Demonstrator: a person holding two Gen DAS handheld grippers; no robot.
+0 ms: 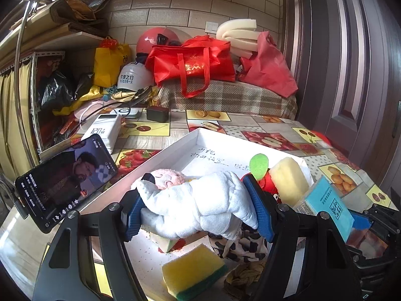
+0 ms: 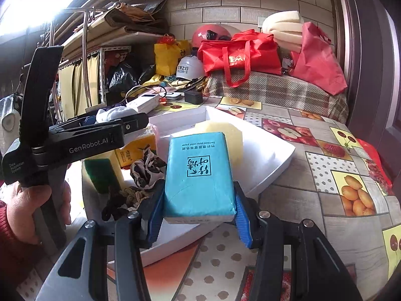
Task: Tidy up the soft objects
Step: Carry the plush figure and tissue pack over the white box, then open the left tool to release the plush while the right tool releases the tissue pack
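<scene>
My left gripper (image 1: 198, 205) clamped the white cloth (image 1: 200, 208), my right gripper (image 2: 198, 215) the blue tissue pack (image 2: 200, 175); crowding the near white tray (image 1: 200, 138) risked collision.

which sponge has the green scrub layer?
The yellow sponge lying at the white box's near end; the pale sponge farther back is plain.

I see a cluttered home storage corner: fruit-print tablecloth (image 2: 313, 150), red shopping bags (image 1: 193, 62), helmets (image 1: 132, 76), curtained shelves (image 1: 15, 100), tiled wall (image 1: 175, 7).
</scene>
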